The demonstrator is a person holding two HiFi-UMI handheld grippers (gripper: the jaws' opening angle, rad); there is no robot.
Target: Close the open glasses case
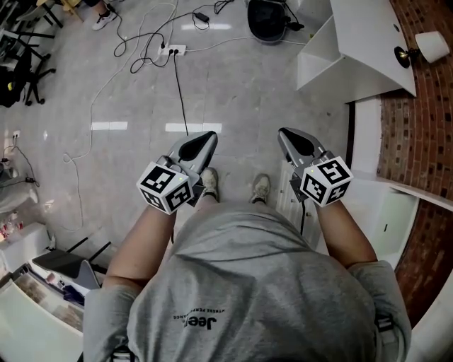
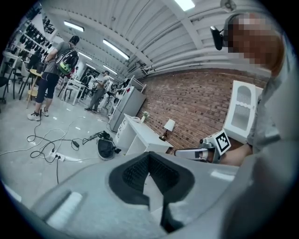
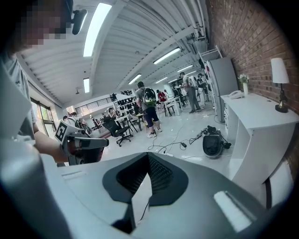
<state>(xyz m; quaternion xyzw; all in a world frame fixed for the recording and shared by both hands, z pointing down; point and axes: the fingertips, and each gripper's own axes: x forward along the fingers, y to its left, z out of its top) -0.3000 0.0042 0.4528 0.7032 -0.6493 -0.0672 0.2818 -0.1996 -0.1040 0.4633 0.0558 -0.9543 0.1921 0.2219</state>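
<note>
No glasses case shows in any view. In the head view my left gripper [image 1: 204, 140] and right gripper [image 1: 289, 136] are held side by side at waist height over the grey floor, pointing away from the body. In each gripper view the dark pads meet at the tip with nothing between them: the left gripper [image 2: 148, 154] is shut and empty, and so is the right gripper [image 3: 148, 156]. The left gripper view also catches the right gripper [image 2: 187, 152] at the right. The right gripper view shows the left gripper [image 3: 96, 142] at the left.
A white desk [image 1: 368, 49] with a small lamp [image 1: 432, 44] stands against the brick wall [image 1: 425, 134] ahead on the right. A power strip [image 1: 173, 49] with trailing cables and a black bag [image 1: 269, 18] lie on the floor ahead. People [image 3: 148, 105] stand farther off.
</note>
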